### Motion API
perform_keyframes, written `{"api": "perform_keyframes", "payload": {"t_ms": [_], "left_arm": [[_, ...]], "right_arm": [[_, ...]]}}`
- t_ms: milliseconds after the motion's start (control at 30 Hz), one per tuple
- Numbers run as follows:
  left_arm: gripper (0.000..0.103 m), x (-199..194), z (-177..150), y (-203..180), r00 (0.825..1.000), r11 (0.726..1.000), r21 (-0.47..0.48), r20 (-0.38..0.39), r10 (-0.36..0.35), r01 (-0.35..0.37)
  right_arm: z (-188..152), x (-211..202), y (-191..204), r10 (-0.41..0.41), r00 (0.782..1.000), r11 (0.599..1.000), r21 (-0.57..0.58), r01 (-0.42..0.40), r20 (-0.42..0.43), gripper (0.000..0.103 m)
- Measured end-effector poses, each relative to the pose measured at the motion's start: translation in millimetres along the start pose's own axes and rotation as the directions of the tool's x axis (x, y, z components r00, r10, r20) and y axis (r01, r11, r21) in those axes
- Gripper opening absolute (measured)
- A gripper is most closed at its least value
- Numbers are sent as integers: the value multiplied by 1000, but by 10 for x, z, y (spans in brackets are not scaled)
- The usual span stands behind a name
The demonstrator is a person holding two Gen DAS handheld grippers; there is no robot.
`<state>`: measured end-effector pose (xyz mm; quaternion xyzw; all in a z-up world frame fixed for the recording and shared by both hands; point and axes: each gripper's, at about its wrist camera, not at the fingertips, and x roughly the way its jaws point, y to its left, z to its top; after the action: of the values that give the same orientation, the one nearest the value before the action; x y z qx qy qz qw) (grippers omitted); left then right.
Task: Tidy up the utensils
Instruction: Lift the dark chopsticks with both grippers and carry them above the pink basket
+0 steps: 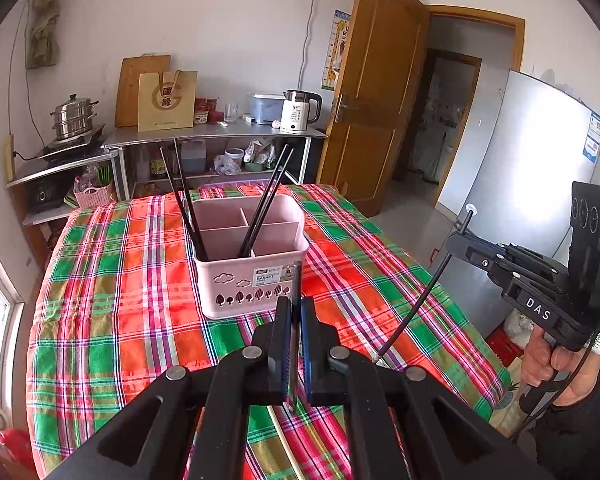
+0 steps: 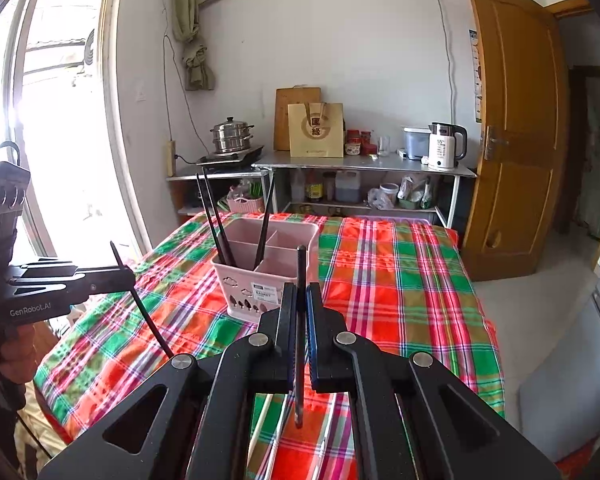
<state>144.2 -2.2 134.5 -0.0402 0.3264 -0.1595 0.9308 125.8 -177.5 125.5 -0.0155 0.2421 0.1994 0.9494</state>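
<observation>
Black chopstick [image 2: 299, 320] — clamped in right tool [image 2: 299, 300].

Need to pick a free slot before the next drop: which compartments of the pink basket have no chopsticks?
The two rear compartments of the pink basket are empty; only the long front compartment holds the black chopsticks.

Daylight flooded in from the window [image 2: 56, 120], which was blown out white. Glare washed the fridge door [image 1: 528, 200]. Fisheye bent the edges, corners were dark, and the far doorway [image 1: 440, 120] was possibly soft.
</observation>
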Motion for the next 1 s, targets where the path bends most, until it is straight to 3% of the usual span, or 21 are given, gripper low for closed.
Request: {"api": "perform_keyframes", "payload": {"t_ms": [367, 767, 1000], "left_arm": [[4, -77, 498, 243, 997, 998, -56, 70, 22, -18], [4, -142, 1173, 558, 982, 992, -112, 176, 68, -49], [4, -28, 1391, 697, 975, 991, -118, 203, 86, -63]], "right_arm": [[323, 189, 56, 58, 995, 997, 54, -63, 86, 4], [831, 407, 141, 94, 975, 988, 100, -116, 202, 4], [1003, 614, 189, 111, 964, 983, 118, -142, 242, 4]]}}
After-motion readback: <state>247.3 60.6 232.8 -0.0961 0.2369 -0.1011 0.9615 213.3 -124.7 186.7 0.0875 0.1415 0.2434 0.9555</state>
